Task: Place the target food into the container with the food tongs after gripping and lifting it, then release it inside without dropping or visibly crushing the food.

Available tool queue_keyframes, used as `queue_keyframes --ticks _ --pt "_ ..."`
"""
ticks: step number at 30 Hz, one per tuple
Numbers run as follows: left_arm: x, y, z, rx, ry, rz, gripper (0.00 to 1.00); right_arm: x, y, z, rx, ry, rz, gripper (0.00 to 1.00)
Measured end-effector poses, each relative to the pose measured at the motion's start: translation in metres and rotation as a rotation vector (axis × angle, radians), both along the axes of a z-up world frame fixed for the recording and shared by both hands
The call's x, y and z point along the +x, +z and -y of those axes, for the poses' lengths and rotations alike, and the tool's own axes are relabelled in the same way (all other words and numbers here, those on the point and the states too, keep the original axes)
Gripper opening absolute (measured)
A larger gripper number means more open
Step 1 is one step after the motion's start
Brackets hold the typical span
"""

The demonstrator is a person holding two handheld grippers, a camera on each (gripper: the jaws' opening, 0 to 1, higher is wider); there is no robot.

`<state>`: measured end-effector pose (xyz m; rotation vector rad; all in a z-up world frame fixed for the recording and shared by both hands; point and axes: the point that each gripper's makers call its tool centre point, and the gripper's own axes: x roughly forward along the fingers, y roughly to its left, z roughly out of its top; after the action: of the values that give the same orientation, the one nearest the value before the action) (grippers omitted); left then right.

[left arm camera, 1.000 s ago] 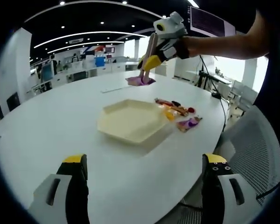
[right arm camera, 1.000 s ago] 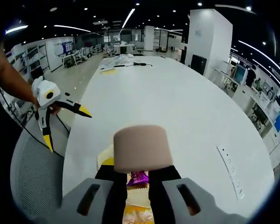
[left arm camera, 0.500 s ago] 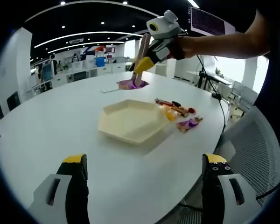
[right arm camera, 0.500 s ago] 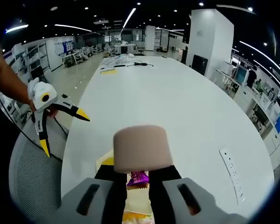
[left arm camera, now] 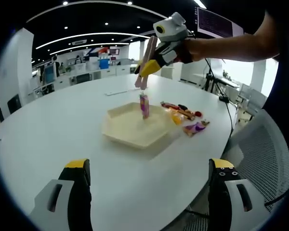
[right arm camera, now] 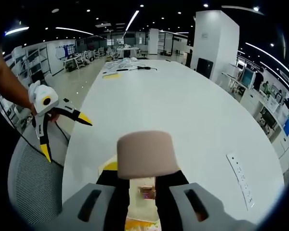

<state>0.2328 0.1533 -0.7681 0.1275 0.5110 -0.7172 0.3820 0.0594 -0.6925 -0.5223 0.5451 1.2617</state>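
A purple wrapped candy (left arm camera: pixel 144 106) stands on end just below the tips of the beige food tongs (left arm camera: pixel 145 67), over the cream hexagonal tray (left arm camera: pixel 130 132). I cannot tell whether the tongs still touch it. My right gripper (left arm camera: pixel 153 63) hangs above the tray, shut on the tongs. In the right gripper view the tongs' rounded end (right arm camera: pixel 147 154) sits between my right gripper (right arm camera: pixel 143 177) jaws, with the candy (right arm camera: pixel 147 192) small below them. My left gripper (left arm camera: pixel 149 166) stands wide open near the table's front edge, holding nothing, and appears at the left as left gripper (right arm camera: pixel 67 137).
Several wrapped sweets (left arm camera: pixel 180 111) and another purple one (left arm camera: pixel 195 127) lie right of the tray on the white oval table (left arm camera: pixel 58 120). A mesh chair (left arm camera: pixel 260 139) stands at the table's edge. A socket strip (right arm camera: pixel 238 175) is set into the tabletop.
The right gripper brought the tongs from the table's far side to above the tray. The purple candy now sits lower, beneath the tongs' tips over the tray. The left gripper stayed still.
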Motion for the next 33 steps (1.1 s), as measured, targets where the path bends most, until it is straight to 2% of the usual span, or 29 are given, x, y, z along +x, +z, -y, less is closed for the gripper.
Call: queue_keyframes --ticks 10,22,33 --pt "-0.001 0.0 0.0 -0.001 -0.004 0.003 0.99 -0.008 0.009 0.01 0.006 -0.012 0.011 0.2" --pt "-0.001 0.001 0.001 0.002 -0.008 0.007 0.99 -0.033 0.014 0.056 -0.008 -0.046 0.028 0.2" --pt "-0.002 -0.002 0.002 0.006 -0.017 0.003 0.99 -0.056 0.024 0.086 -0.002 -0.081 0.048 0.2"
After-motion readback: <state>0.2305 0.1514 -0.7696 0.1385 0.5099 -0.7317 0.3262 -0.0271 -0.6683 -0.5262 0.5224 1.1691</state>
